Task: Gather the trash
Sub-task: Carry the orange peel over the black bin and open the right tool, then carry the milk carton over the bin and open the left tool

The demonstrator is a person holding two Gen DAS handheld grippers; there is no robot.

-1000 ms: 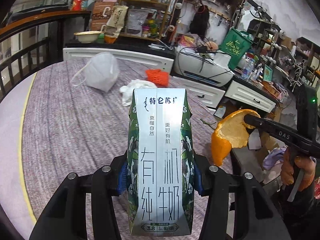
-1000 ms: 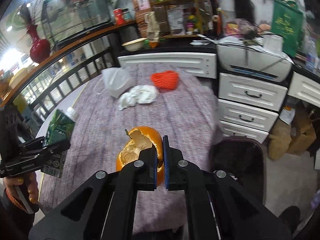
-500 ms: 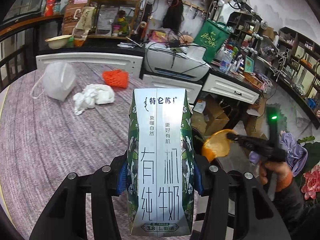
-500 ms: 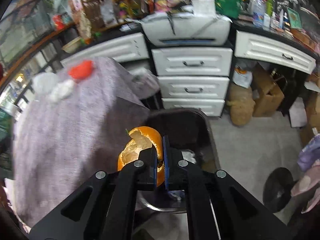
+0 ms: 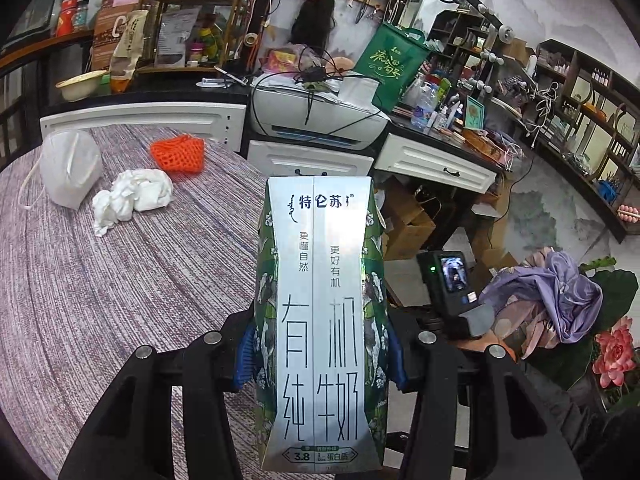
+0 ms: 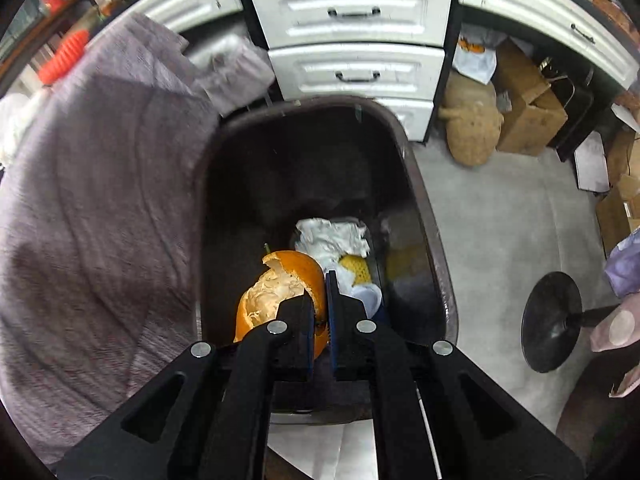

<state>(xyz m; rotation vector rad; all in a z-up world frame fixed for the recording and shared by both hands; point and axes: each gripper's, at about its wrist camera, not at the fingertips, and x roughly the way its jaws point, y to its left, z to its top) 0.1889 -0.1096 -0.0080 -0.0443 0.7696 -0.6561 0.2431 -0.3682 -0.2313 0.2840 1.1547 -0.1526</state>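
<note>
Grey woven cloth covered the round table (image 5: 120, 300), on which a white mask (image 5: 68, 168), crumpled tissue (image 5: 132, 196) and orange netting (image 5: 178, 154) were left. A milk carton (image 5: 320, 320) was clamped upright by the left gripper (image 5: 320, 356). An orange peel (image 6: 280, 292) was pinched in the right gripper (image 6: 320, 320), held over the dark bin (image 6: 432, 248) (tissue lay inside).

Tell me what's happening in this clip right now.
A person is clearing trash off a table with two handheld grippers. The right gripper, jaws shut on an orange peel, holds it over the open dark trash bin. The left gripper holds a milk carton. A face mask, crumpled tissue and orange foam net lie on the table.
</note>
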